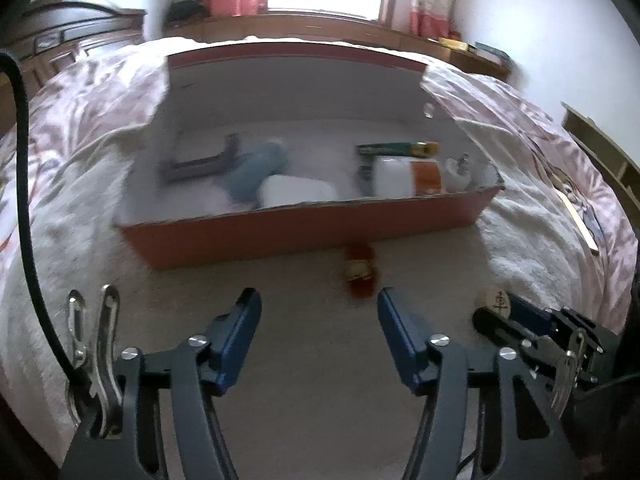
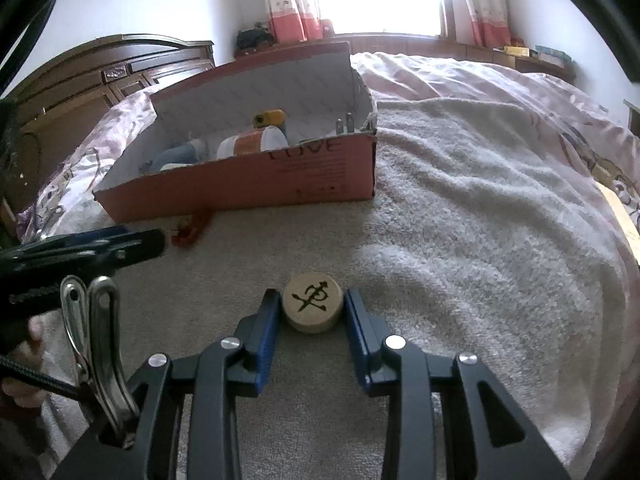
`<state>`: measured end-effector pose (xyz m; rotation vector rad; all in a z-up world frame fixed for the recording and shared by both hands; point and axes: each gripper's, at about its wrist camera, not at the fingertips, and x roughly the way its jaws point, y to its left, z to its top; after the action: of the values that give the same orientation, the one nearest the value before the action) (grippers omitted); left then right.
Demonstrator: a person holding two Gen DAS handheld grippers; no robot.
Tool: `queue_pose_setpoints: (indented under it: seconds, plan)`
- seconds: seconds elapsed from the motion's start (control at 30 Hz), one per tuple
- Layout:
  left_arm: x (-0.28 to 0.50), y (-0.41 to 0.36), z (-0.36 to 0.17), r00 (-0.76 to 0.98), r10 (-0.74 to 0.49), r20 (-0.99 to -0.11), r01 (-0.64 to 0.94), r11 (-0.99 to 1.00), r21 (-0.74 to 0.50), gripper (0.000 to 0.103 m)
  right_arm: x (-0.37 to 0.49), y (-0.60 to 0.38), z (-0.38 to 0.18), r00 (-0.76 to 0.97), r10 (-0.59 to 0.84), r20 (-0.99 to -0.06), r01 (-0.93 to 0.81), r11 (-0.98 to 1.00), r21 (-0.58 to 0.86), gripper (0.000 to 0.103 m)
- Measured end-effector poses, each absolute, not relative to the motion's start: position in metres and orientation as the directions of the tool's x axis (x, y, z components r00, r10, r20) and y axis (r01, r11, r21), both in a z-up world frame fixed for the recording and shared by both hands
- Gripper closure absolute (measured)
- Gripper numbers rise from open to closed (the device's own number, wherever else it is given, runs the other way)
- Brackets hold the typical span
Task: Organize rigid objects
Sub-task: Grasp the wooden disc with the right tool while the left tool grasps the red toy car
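Note:
An orange cardboard box (image 1: 304, 222) (image 2: 240, 178) stands open on the towel ahead. Inside lie a white and orange bottle (image 1: 408, 176) (image 2: 250, 144), a blue object (image 1: 256, 168), a white container (image 1: 296, 192), a grey bar (image 1: 200, 164) and a green and yellow tube (image 1: 400, 148). A small red bottle (image 1: 360, 270) (image 2: 192, 228) rests on the towel in front of the box, just beyond my left gripper (image 1: 316, 296), which is open with nothing between its fingers. My right gripper (image 2: 312, 296) is shut on a round wooden disc (image 2: 313, 307) (image 1: 497, 300) with a black mark, low over the towel.
A whitish towel (image 2: 460, 208) covers a bed with a pink patterned quilt (image 2: 500, 80). A dark wooden headboard (image 2: 80, 80) stands at the left, and a bright window with curtains behind. A wooden edge (image 1: 600, 148) borders the bed at the right.

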<state>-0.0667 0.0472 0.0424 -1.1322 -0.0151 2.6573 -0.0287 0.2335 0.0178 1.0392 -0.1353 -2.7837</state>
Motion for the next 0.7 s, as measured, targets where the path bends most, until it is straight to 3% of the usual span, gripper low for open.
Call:
queue_pose_setpoints:
  seconds: [0.1, 0.27, 0.43, 0.7]
  plan:
    - [-0.074, 0.059, 0.038, -0.654, 0.233, -0.719, -0.242, -0.966, -0.093, 0.054, -0.028, 0.236, 0.018, -0.745, -0.2, -0.637, 0.127, -0.979, 0.158, 0.07]
    - [-0.082, 0.07, 0.034, -0.649, 0.237, -0.723, -0.25, -0.964, -0.091, 0.059, -0.027, 0.236, 0.017, -0.747, -0.209, -0.631, 0.131, -0.977, 0.168, 0.069]
    - [-0.082, 0.077, 0.033, -0.662, 0.212, -0.719, -0.27, -0.962, -0.036, 0.08, -0.027, 0.237, 0.016, -0.748, -0.213, -0.629, 0.136, -0.976, 0.17, 0.068]
    - [-0.065, 0.064, 0.032, -0.67, 0.19, -0.718, -0.264, -0.964, -0.009, 0.081, -0.027, 0.237, 0.016, -0.748, -0.212, -0.629, 0.135, -0.976, 0.169, 0.067]
